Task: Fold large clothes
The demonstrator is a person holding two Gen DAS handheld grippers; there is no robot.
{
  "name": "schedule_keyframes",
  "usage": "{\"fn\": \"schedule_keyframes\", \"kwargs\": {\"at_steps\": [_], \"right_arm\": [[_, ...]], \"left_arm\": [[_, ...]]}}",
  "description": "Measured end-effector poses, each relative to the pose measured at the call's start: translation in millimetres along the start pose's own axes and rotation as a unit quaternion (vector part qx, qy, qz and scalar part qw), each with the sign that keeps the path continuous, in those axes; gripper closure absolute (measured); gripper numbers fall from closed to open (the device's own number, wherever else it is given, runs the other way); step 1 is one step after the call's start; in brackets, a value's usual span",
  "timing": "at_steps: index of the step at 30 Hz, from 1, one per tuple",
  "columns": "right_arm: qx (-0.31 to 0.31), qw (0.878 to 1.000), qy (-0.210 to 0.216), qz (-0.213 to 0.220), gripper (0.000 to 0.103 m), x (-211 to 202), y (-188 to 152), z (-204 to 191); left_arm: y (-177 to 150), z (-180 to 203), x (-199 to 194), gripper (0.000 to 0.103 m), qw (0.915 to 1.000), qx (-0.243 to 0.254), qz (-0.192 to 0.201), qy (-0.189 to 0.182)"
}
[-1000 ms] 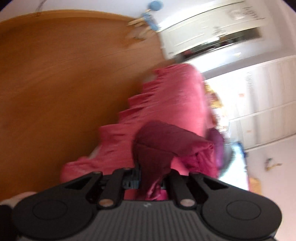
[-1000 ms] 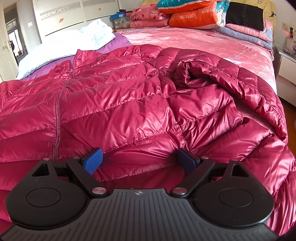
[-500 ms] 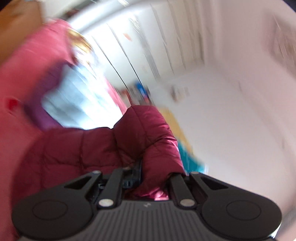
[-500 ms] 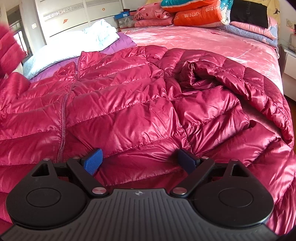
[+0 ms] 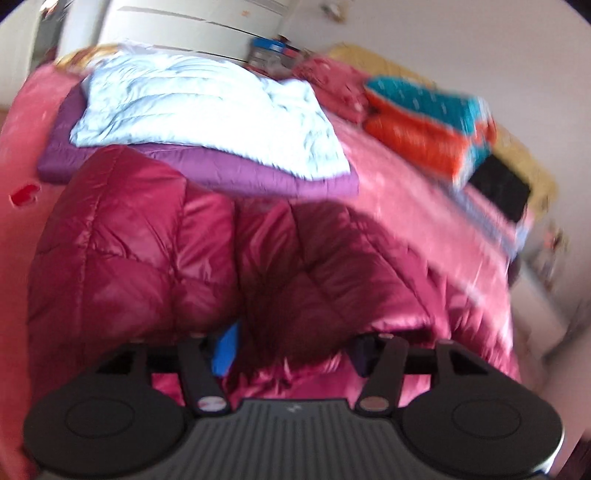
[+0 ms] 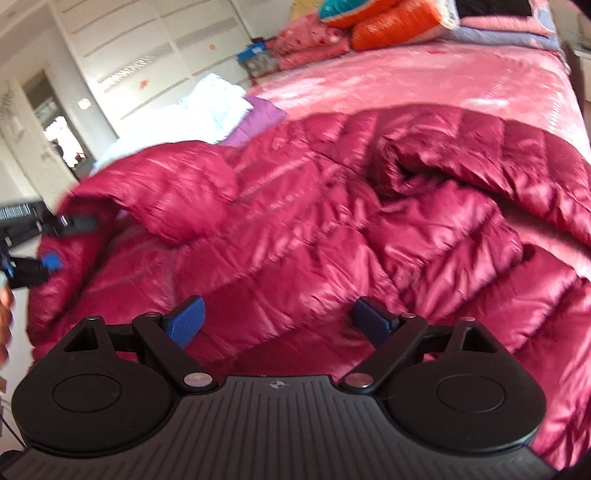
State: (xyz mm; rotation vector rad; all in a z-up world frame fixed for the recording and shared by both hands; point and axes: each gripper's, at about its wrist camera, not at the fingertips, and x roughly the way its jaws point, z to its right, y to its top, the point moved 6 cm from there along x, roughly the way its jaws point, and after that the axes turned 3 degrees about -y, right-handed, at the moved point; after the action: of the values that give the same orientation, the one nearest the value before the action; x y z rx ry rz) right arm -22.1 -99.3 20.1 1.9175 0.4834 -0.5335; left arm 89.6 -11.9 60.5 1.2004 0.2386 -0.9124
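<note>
My left gripper has just been opening, and its fingers now stand apart with a puffy fold of the red jacket bulging between them. My right gripper is wide open over the jacket's near edge, holding nothing. The jacket lies spread on the pink bed. Behind it sit a white quilt on a purple blanket, and orange pillows far back.

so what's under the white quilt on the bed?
The white quilt lies on a folded purple blanket, whose edge sticks out along its near side. The pink bedspread shows around both. How far the purple runs beneath is covered.
</note>
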Motion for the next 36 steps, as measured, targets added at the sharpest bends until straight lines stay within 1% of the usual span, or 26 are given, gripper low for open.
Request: {"fn": "schedule_keyframes", "kwargs": {"at_steps": [1,4,7,8,11,12,13,15,16,18,21,23,24,26,27,28,29,30,31,32,33,34,35,36], "right_arm": [[-0.013,1.0,0.003,0.006,0.0,0,1,-6],[-0.047,0.999,0.016,0.02,0.0,4,2,-23],[-0.062,0.998,0.019,0.027,0.0,12,4,-34],[-0.065,0.997,0.017,0.033,0.0,15,6,-36],[-0.06,0.997,0.01,0.042,0.0,29,11,-40],[-0.052,0.998,0.012,0.043,0.0,35,13,-42],[-0.042,0.998,0.016,0.041,0.0,39,15,-43],[-0.036,0.998,0.029,0.044,0.0,48,19,-50],[-0.043,0.997,0.03,0.05,0.0,53,24,-55],[-0.065,0.995,0.023,0.066,0.0,60,28,-64],[-0.09,0.993,-0.01,0.076,0.0,73,34,-73],[-0.086,0.993,-0.015,0.079,0.0,79,36,-71],[-0.08,0.993,-0.011,0.083,0.0,84,40,-71],[-0.076,0.993,-0.004,0.091,0.01,84,44,-72],[-0.079,0.992,-0.001,0.097,0.013,84,45,-74],[-0.086,0.991,0.001,0.103,0.021,83,46,-76],[-0.096,0.99,0.0,0.108,0.032,82,47,-79],[-0.107,0.988,-0.002,0.111,0.039,83,49,-81],[-0.116,0.986,-0.005,0.117,0.055,82,51,-83],[-0.123,0.985,-0.011,0.124,0.066,79,53,-84],[-0.128,0.983,-0.018,0.133,0.067,76,56,-84],[-0.135,0.98,-0.026,0.147,0.072,72,60,-85],[-0.145,0.975,-0.035,0.164,0.077,66,64,-86],[-0.159,0.969,-0.045,0.184,0.077,58,67,-87]], "left_arm": [[-9,0,-11,0.041,1.0,0.01,-0.002,0.0],[-5,-3,-26,0.034,0.9998,0.011,0.01,-0.014],[-8,-7,-56,0.03,0.9987,0.015,0.04,-0.028],[-8,-8,-65,0.03,0.9981,0.016,0.051,-0.03],[1,-24,-82,0.03,0.9955,0.015,0.093,-0.012],[0,-31,-86,0.03,0.9946,0.012,0.103,-0.006],[1,-39,-89,0.032,0.9944,0.009,0.105,-0.002],[-4,-50,-93,0.032,0.9953,0.003,0.097,0.004],[-9,-54,-96,0.032,0.9959,0.002,0.09,-0.001],[-23,-52,-99,0.032,0.9971,0.015,0.072,-0.017],[-48,-40,-98,0.032,0.9969,0.047,0.042,-0.047],[-62,-32,-88,0.032,0.9959,0.054,0.014,-0.071],[-66,-29,-81,0.032,0.9956,0.062,0.006,-0.071],[-72,-27,-66,0.032,0.9956,0.075,-0.002,-0.055],[-72,-28,-59,0.032,0.9958,0.078,-0.001,-0.048],[-70,-30,-52,0.032,0.9962,0.077,0.003,-0.041],[-67,-33,-46,0.032,0.9967,0.074,0.009,-0.031],[-63,-37,-41,0.032,0.9972,0.07,0.016,-0.022],[-59,-41,-35,0.033,0.9975,0.066,0.023,-0.014],[-55,-44,-31,0.034,0.9976,0.061,0.032,-0.005],[-51,-47,-27,0.034,0.9974,0.057,0.043,0.006],[-45,-49,-24,0.034,0.9968,0.052,0.059,0.018],[-40,-51,-23,0.034,0.9952,0.047,0.079,0.033],[-35,-53,-24,0.034,0.9925,0.042,0.103,0.05]]}}
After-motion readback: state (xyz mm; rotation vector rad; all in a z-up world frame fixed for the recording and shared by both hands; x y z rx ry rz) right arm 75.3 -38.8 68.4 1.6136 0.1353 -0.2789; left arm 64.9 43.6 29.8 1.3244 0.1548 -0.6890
